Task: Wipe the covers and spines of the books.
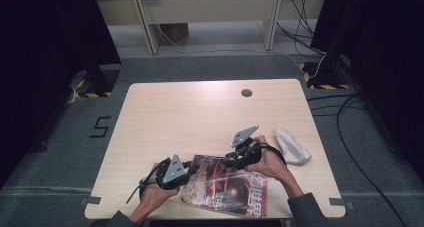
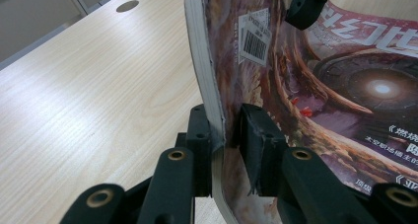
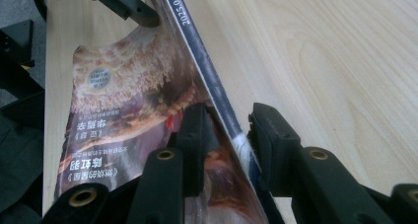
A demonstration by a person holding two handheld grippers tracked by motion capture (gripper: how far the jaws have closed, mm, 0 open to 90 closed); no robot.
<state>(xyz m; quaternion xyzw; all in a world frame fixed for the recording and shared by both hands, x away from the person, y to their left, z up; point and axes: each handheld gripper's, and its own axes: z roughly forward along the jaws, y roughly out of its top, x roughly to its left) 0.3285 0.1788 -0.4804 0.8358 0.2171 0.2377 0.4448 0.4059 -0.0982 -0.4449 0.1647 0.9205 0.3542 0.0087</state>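
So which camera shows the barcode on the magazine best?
The left gripper view: the barcode sits close and sharp on the magazine cover. In the high view the magazine is too small to pick it out; the right gripper view shows the spine and cover art instead.

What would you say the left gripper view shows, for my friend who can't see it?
The left gripper pinches the bent edge of a magazine between its two black jaws. A barcode sticker is on its cover, and the pale wooden table stretches away left.

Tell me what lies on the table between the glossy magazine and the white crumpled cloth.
Nothing: in the high view, bare pale wood of the table separates the glossy magazine from the white crumpled cloth; above that stretch is the hand holding the right tongs.
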